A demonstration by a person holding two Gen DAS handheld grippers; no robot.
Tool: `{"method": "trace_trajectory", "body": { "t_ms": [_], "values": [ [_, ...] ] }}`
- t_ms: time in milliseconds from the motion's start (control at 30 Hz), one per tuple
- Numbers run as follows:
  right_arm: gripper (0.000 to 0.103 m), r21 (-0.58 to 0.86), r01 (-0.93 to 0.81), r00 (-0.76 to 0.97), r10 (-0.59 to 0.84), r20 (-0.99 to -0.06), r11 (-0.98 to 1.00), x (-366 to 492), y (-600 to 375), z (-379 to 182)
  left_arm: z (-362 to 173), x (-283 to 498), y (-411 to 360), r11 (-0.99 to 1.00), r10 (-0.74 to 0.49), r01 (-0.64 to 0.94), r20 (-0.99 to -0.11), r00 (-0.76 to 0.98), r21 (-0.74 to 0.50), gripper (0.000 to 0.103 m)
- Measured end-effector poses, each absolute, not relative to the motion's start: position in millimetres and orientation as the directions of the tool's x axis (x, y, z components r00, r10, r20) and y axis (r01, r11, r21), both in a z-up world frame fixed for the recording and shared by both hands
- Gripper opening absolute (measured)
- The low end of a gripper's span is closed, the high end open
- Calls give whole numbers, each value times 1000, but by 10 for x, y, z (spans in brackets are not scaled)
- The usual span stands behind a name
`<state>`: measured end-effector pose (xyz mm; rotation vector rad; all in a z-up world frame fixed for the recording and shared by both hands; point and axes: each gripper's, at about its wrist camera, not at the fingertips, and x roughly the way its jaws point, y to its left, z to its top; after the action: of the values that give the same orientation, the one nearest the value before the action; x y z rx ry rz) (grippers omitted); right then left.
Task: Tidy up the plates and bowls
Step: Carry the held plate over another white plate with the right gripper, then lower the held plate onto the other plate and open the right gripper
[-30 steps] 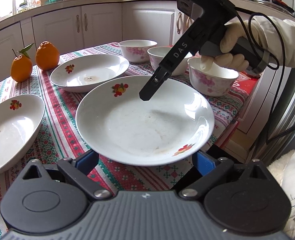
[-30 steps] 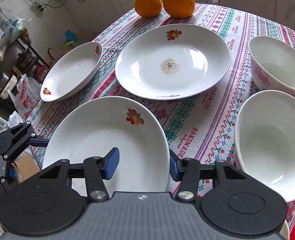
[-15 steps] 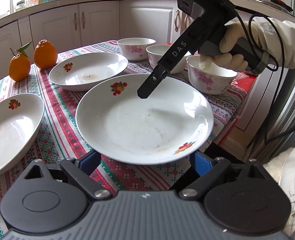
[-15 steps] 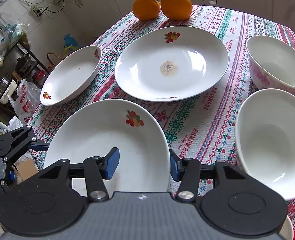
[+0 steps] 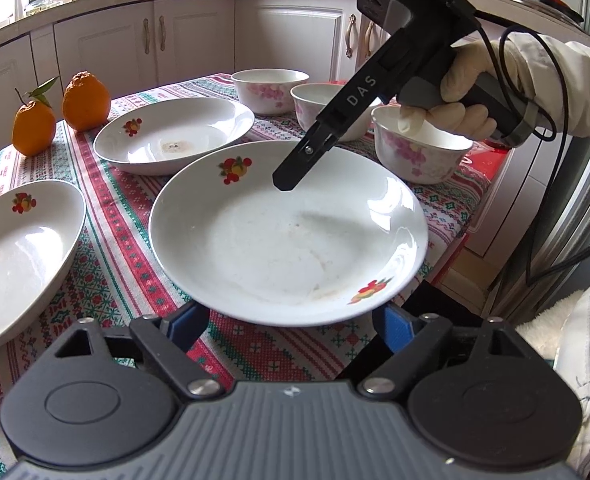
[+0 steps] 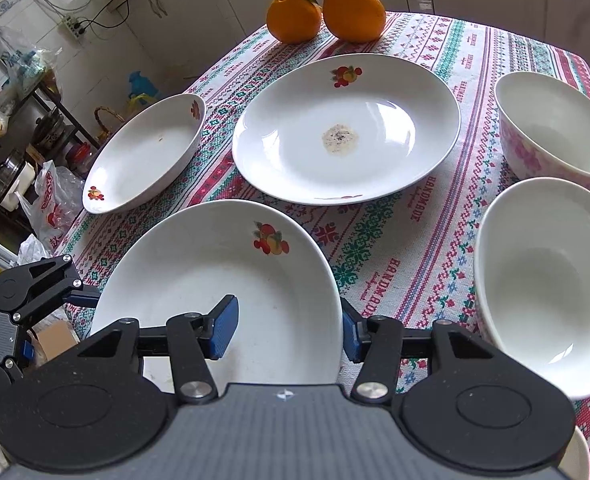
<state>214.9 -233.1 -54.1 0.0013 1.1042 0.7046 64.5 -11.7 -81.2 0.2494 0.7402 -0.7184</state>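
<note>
A white plate [image 5: 287, 236] with fruit prints lies on the patterned cloth, nearest both cameras; it also shows in the right wrist view [image 6: 223, 280]. My left gripper [image 5: 289, 326] is open at the plate's near rim, fingers under its edge. My right gripper [image 6: 287, 330] is open, one pad over the plate, the other outside its rim; it shows in the left wrist view [image 5: 285, 182] hovering above the plate. A second plate [image 6: 347, 128] with a food stain lies beyond. A third plate [image 6: 143, 156] lies at the left edge.
Three pink-flowered bowls [image 5: 419, 148] [image 5: 327, 108] [image 5: 269, 88] stand in a row at the right side of the table. Two oranges [image 6: 323, 10] sit at the far corner. Kitchen cabinets [image 5: 175, 40] lie behind the table; the table edge [image 5: 471, 216] drops off at right.
My right gripper has drifted slightly lower and closer over the near plate. The left gripper and the dishes have barely moved.
</note>
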Motion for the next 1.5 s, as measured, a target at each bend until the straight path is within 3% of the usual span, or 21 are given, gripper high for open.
{"method": "trace_trajectory", "body": {
  "t_ms": [1500],
  "values": [
    [58,346,-685,181,610,-771,641,2766,-1044,-109,-355,805,865,868,-391,496,-665,637,-35,88]
  ]
}}
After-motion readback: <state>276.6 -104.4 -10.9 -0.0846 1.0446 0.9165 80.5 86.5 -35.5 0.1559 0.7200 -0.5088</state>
